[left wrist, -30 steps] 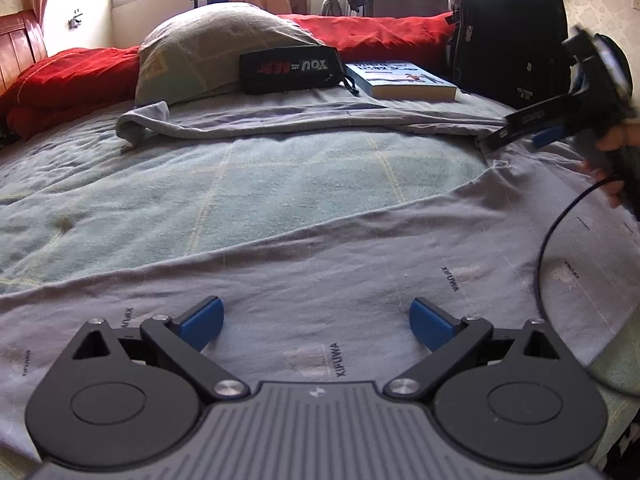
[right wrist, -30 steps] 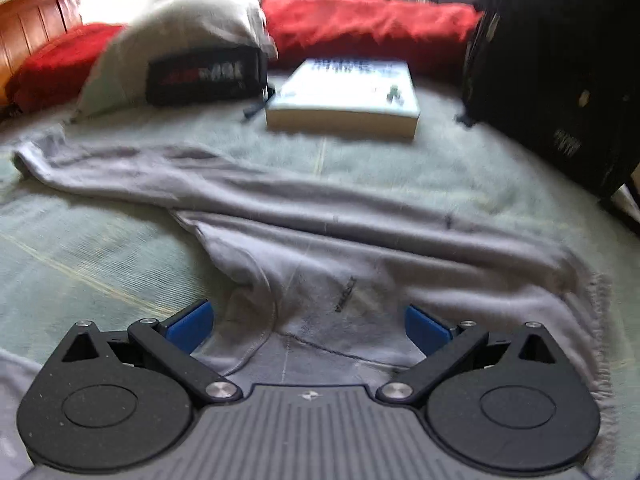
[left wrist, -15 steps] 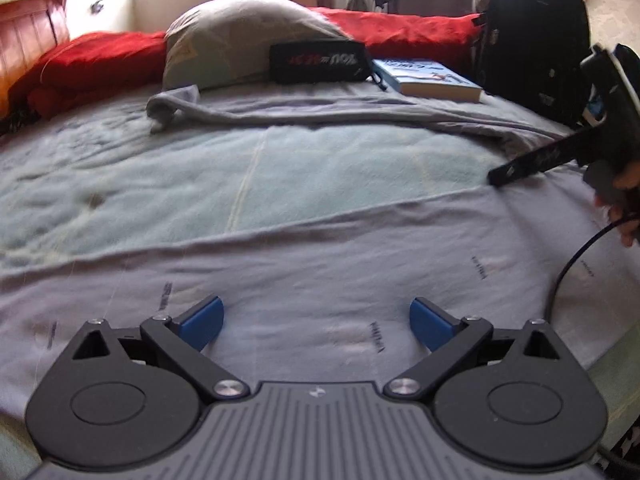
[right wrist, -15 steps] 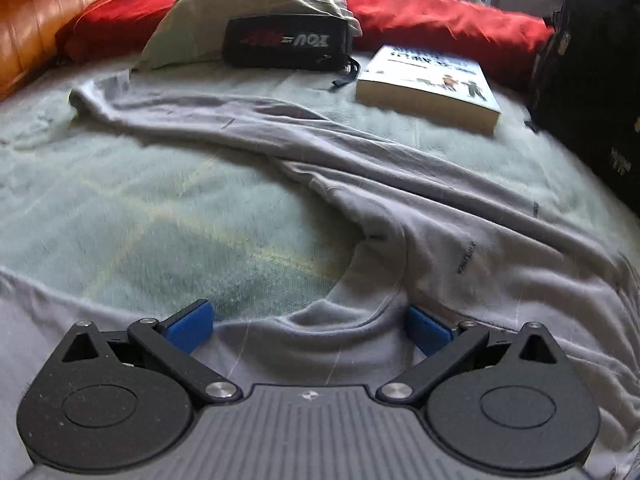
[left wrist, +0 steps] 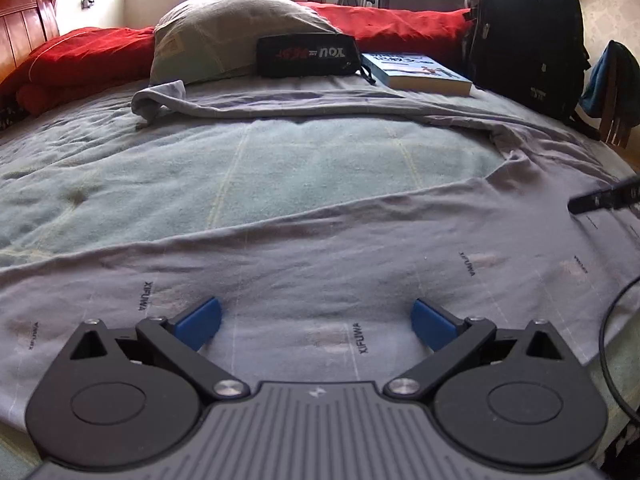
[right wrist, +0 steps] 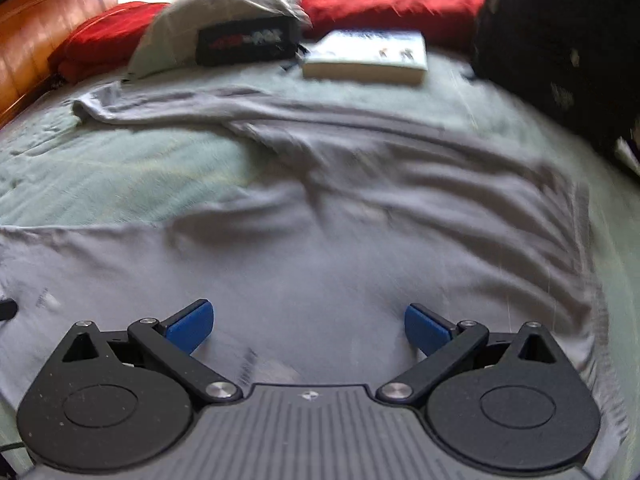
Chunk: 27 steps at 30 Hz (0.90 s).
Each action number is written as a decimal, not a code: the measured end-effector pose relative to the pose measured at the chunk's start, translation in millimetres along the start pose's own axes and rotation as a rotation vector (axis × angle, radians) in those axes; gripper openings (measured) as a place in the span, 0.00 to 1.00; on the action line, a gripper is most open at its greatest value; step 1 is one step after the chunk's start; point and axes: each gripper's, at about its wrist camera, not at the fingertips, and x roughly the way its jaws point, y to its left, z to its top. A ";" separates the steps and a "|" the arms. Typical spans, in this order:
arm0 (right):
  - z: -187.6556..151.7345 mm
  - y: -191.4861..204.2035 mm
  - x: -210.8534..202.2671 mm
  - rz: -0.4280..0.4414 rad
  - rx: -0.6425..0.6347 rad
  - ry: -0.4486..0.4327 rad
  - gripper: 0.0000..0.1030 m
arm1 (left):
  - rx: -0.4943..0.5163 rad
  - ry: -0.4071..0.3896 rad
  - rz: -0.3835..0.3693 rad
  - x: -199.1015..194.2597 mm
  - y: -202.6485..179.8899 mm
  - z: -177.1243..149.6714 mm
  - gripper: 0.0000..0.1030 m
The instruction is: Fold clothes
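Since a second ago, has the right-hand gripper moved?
Yes. In the left wrist view the right gripper has dropped and slid rightward against the black backpack; only a tip shows over the grey garment at the frame's edge.

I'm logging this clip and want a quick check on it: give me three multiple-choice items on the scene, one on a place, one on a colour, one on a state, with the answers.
1. Where does the book lie?
A. on the floor
B. on the bed between the black pouch and the backpack
C. on top of the pillow

2. What colour is the garment spread on the bed?
A. grey
B. red
C. yellow

3. How do the jaws of the left gripper stand?
A. shut on the garment
B. shut on nothing
C. open over the garment

Answers: 1 B, the book sits on the bedcover right of the pouch and left of the backpack. 2 A, the cloth is grey with small printed lettering. 3 C, the blue pads are wide apart with flat cloth between them.
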 end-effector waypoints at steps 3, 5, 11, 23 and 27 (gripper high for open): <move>-0.8 -13.1 -2.1 0.031 0.022 -0.031 1.00 | -0.007 0.014 0.000 -1.5 0.8 9.3 0.99; 4.8 -19.4 -4.8 0.037 0.046 -0.037 1.00 | 0.003 0.006 0.000 -5.1 -0.8 17.0 0.99; 18.0 -32.0 -16.0 0.055 0.068 -0.087 1.00 | 0.078 -0.037 -0.043 -8.4 -26.0 39.8 0.99; 38.8 -47.3 -16.3 0.054 0.005 -0.098 1.00 | 0.197 -0.003 -0.187 21.5 -65.9 76.1 0.99; 61.3 -37.9 -13.6 0.056 -0.063 -0.106 1.00 | 0.211 0.003 -0.194 37.0 -58.4 101.7 0.99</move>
